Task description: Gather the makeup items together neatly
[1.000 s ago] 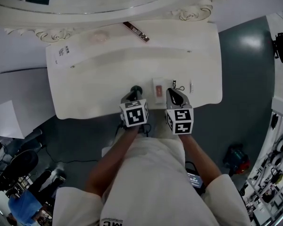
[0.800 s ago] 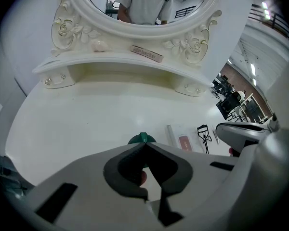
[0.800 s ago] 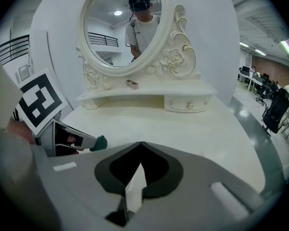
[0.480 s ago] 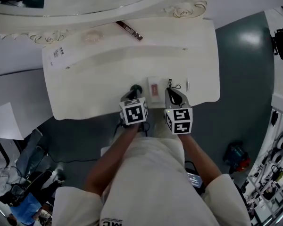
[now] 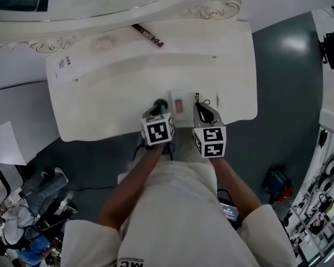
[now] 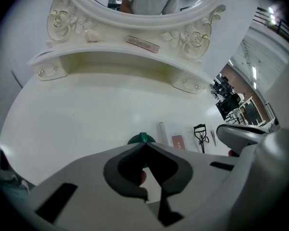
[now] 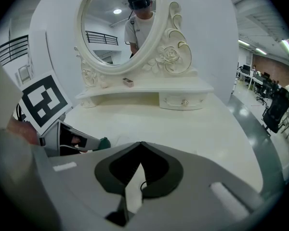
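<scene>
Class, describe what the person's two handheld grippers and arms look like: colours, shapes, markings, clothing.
Both the left gripper and right gripper are light grey plastic with dark, curved jaw linings. Each carries a white cube with black square markers. The person wears a white short-sleeved top.

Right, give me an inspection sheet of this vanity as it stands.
Surface: white top, mostly bare; a shelf runs under the mirror.
Job's things: green item, packet, curler and thin stick lie close together at the front edge; brown bar and pink item sit apart on the shelf.
Clutter: label at the left end.
Grippers: left claw shut on the green item; right claw shut, empty.
Cables: nothing seen on the top.
Surroundings: grey floor with a tool on it; rack at right.
</scene>
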Demonstrator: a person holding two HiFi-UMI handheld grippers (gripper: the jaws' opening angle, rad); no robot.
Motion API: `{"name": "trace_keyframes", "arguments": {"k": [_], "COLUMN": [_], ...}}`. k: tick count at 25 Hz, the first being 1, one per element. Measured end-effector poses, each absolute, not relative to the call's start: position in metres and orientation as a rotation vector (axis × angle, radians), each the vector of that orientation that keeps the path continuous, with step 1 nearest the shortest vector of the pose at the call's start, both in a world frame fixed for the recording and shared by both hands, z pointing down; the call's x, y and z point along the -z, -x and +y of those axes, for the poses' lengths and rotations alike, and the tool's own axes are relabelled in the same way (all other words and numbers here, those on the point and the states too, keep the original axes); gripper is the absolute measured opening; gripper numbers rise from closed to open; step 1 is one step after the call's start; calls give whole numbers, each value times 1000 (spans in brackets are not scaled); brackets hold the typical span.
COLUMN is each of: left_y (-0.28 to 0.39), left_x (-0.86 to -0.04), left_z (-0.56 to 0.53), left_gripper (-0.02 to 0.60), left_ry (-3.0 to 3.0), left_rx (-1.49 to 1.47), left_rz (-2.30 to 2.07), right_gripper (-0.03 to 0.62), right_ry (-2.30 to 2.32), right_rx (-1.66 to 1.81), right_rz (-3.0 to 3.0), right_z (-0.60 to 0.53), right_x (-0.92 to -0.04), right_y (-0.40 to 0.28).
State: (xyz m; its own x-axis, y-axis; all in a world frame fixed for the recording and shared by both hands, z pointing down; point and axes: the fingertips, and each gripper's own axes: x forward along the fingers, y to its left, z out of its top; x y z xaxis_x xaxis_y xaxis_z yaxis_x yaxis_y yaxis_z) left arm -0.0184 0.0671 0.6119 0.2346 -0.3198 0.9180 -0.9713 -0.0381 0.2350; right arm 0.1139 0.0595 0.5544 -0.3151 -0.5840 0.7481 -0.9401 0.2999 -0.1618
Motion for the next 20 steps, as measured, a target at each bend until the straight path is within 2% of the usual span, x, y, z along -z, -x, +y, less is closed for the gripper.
{"name": "trace_keyframes", "arguments": {"k": [20], "left_y": [11], "left_x": [-611], "left_z": [74], "left_gripper": [14], "left_ry": [-1570], "left_rx": [-832], "left_rz": [-1179], "right_gripper": [2], "right_ry": [-1357], "right_rx": [-802], "right_rz": [-2001], "right_z": [60], "right_x": [-552], "right_y": [-111]}}
